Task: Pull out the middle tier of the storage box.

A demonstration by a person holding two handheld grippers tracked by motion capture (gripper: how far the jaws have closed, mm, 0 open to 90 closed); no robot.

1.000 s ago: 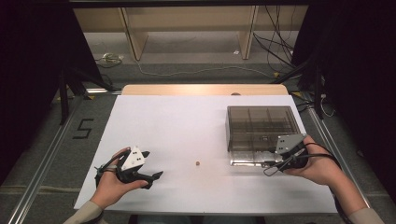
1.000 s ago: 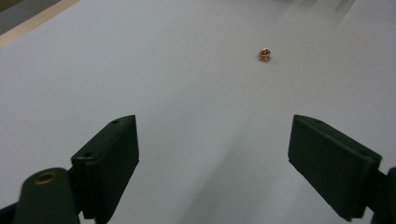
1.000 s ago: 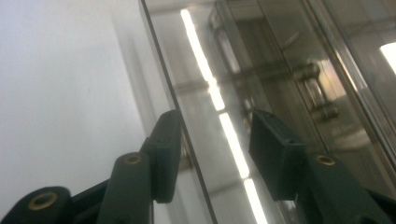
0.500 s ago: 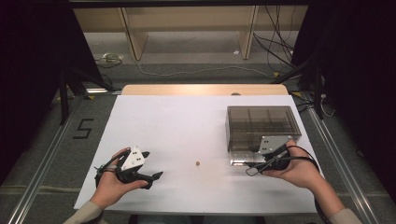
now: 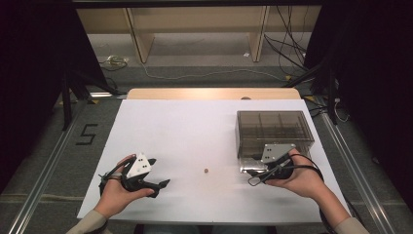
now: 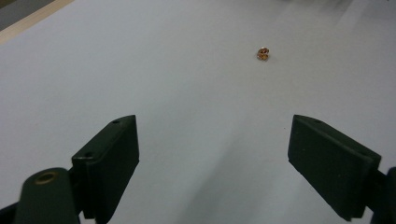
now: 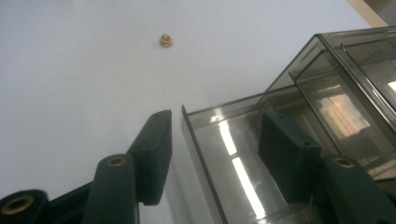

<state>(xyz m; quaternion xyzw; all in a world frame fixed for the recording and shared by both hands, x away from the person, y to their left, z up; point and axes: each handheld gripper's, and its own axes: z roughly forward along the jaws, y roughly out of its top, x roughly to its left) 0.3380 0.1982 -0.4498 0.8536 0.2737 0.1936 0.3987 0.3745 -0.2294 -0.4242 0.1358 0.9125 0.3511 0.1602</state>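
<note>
A small brass nut (image 5: pixel 206 171) (image 6: pixel 263 53) (image 7: pixel 166 40) lies alone on the white table (image 5: pixel 195 126). A smoky clear drawer box (image 5: pixel 272 127) stands at the right, its bottom drawer (image 7: pixel 233 158) pulled out toward me. My right gripper (image 5: pixel 254 178) (image 7: pixel 219 149) is at that drawer with one jaw outside its front wall and one inside. Its jaws have just been opening, and the pads stand off the wall. At the left my left gripper (image 5: pixel 159 173) (image 6: pixel 229 158) rests low over the table, open and with nothing in it, pointing toward the nut.
The box's upper compartments (image 7: pixel 355 74) sit close to the right gripper's outer side. A wooden strip (image 5: pixel 214 93) runs along the table's far edge. Cables (image 5: pixel 292 53) lie on the floor beyond.
My right hand has slid left along the front of the box to the pulled-out drawer, and its jaws have widened. The left hand and the nut have stayed put.
</note>
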